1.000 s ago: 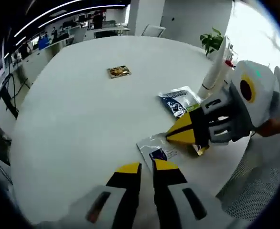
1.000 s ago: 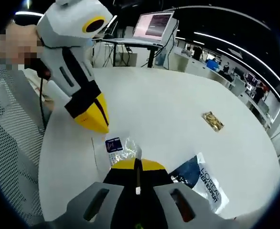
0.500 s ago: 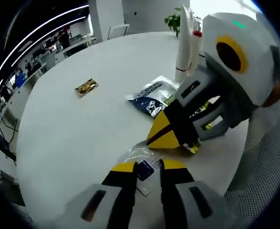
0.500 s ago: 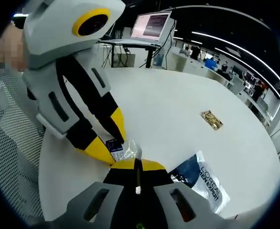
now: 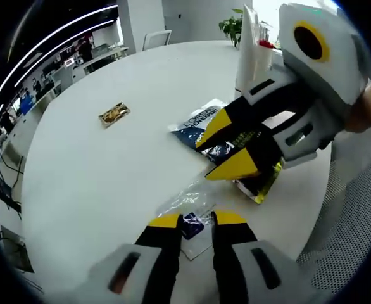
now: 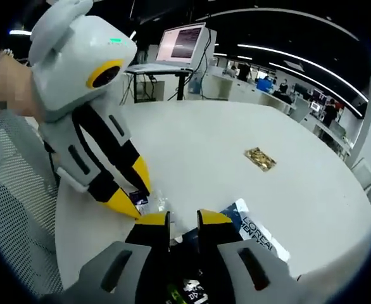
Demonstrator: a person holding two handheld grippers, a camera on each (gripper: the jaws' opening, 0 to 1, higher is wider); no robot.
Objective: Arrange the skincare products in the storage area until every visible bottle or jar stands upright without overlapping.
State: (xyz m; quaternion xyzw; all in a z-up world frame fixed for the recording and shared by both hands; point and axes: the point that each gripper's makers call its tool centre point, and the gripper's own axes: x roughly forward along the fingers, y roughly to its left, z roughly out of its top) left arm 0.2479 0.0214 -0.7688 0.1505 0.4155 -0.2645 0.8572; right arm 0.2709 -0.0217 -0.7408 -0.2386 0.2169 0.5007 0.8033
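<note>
White and round, the table (image 5: 103, 171) is set in an open office, with a laptop (image 6: 176, 47) seen on a stand behind it in the right gripper view. Near the table's edge, a clear sachet (image 5: 188, 212) with a dark label is pinched flat between the nearly closed tips of the left gripper (image 5: 196, 220). The right gripper (image 5: 226, 147) is seen above it with its yellow tips parted, nothing held between them, poised over a dark green-and-yellow packet (image 5: 261, 180) and a blue-and-white pouch (image 5: 198, 126) lying just beside it. A small gold packet (image 5: 114, 114) is seen well apart, toward the table's middle. Two tall white bottles (image 5: 249, 47) are shown upright at the far edge, by a potted plant (image 5: 231, 26). In the right gripper view, the pouch (image 6: 255, 231) is seen just past the spread tips of the right gripper (image 6: 184, 220).
</note>
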